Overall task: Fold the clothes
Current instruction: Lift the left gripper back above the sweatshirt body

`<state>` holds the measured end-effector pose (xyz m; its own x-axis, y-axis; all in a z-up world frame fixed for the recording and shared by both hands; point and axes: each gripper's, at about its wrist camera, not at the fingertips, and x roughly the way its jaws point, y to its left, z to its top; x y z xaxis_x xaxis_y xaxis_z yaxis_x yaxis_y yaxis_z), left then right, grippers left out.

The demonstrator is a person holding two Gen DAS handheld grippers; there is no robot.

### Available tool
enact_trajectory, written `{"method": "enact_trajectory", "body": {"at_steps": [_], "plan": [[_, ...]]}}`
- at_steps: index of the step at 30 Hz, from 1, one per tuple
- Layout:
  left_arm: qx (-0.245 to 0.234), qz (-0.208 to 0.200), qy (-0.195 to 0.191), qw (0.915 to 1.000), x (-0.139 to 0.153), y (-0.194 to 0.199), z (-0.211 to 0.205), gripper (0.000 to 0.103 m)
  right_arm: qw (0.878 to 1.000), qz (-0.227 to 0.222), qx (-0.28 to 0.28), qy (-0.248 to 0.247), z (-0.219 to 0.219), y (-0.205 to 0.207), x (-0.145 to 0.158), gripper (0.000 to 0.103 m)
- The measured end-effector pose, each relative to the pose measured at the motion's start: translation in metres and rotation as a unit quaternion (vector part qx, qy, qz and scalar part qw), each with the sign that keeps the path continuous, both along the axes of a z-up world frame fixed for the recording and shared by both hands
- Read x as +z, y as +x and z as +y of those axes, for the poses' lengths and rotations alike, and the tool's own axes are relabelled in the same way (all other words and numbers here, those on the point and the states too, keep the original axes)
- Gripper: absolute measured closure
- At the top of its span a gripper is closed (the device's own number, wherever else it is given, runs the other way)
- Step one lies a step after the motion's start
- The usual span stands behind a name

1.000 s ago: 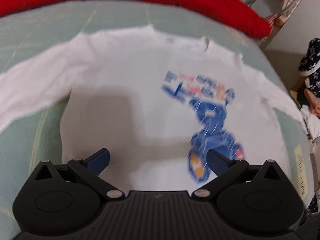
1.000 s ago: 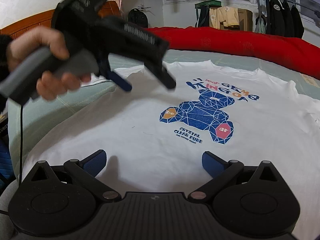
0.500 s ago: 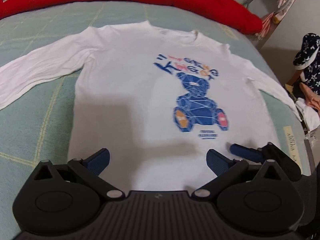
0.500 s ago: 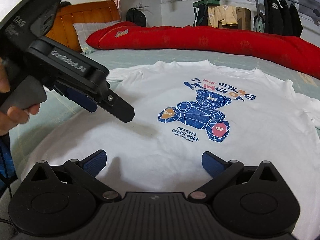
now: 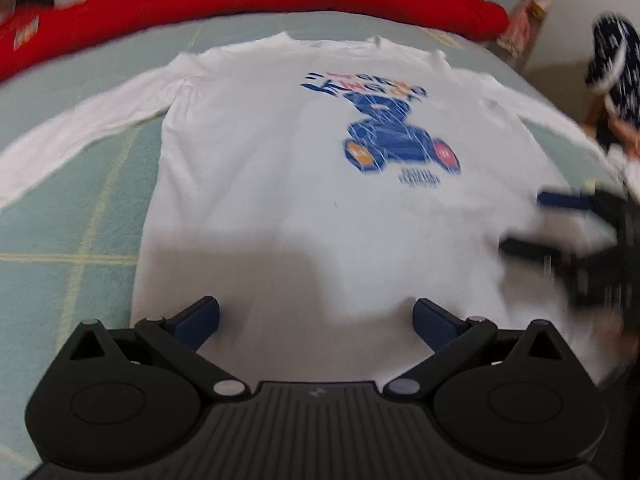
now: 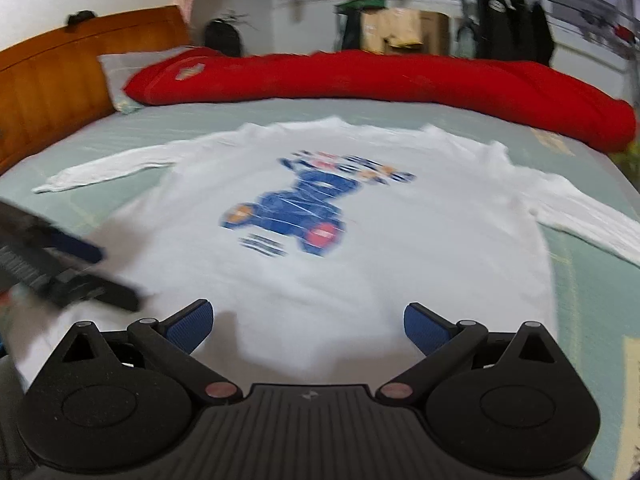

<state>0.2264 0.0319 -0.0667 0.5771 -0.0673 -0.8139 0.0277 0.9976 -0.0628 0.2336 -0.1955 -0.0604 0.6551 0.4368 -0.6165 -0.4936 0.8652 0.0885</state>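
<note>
A white long-sleeved shirt (image 5: 304, 184) with a blue bear print (image 5: 394, 136) lies flat, face up, on a pale green bed, sleeves spread out. My left gripper (image 5: 316, 322) hovers open over the shirt's lower hem with nothing between its blue pads. My right gripper (image 6: 306, 324) is open too, above the hem further right. In the left wrist view the right gripper (image 5: 532, 220) shows blurred at the right edge. The left gripper (image 6: 108, 276) appears blurred at the left edge of the right wrist view. The shirt (image 6: 360, 240) fills the middle there.
A red duvet (image 6: 380, 76) is bunched along the far side of the bed (image 5: 72, 216). A wooden headboard (image 6: 52, 76) and a pillow (image 6: 120, 76) stand at the far left. Hanging clothes (image 6: 508, 28) and boxes line the back wall. More clothes (image 5: 612, 60) lie off the bed's right side.
Both grippers have dropped back toward the shirt's hem and spread apart. The left gripper has slid out to the left edge of the right wrist view. Both stay open.
</note>
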Motion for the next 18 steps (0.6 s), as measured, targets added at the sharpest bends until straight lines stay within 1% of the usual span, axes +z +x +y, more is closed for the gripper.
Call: {"method": "enact_trajectory", "body": {"at_steps": [1, 4, 5, 6, 8, 10, 12, 13, 15, 18], "plan": [[-0.008, -0.009, 0.015, 0.9998, 0.002, -0.007, -0.006, 0.001, 1.000, 0.002, -0.007, 0.001, -0.005, 0.001, -0.001, 0.000], [-0.043, -0.049, 0.013, 0.9977, 0.008, -0.026, -0.022, 0.001, 1.000, 0.009, -0.021, 0.007, -0.017, 0.004, -0.003, 0.000], [-0.060, -0.053, 0.007, 0.9968, 0.007, -0.030, -0.027, 0.001, 1.000, 0.011, -0.024, 0.007, -0.020, 0.005, -0.004, 0.000], [-0.076, -0.053, 0.000, 0.9957, 0.004, -0.033, -0.033, 0.001, 1.000, 0.013, -0.024, 0.007, -0.022, 0.005, -0.005, 0.000], [-0.094, -0.039, -0.001, 0.9949, -0.004, -0.039, -0.042, 0.001, 1.000, 0.016, -0.024, 0.003, -0.024, 0.005, -0.007, 0.000], [-0.096, -0.042, 0.017, 0.9944, -0.009, -0.049, -0.048, 0.001, 1.000, 0.016, -0.024, -0.005, -0.023, 0.004, -0.010, 0.000], [-0.101, -0.049, 0.022, 0.9934, -0.006, -0.060, -0.049, 0.001, 1.000, 0.012, -0.021, -0.014, -0.022, 0.003, -0.011, 0.000], [-0.100, -0.053, 0.023, 0.9933, -0.003, -0.064, -0.049, 0.001, 1.000, 0.012, -0.019, -0.013, -0.022, 0.002, -0.011, 0.000], [-0.081, -0.073, 0.032, 0.9935, 0.003, -0.070, -0.043, 0.001, 1.000, 0.014, -0.011, -0.006, -0.023, 0.000, -0.008, 0.000], [-0.028, -0.082, 0.003, 0.9963, 0.000, -0.070, -0.029, 0.001, 1.000, 0.011, 0.015, 0.007, -0.021, -0.007, -0.003, 0.000]]}}
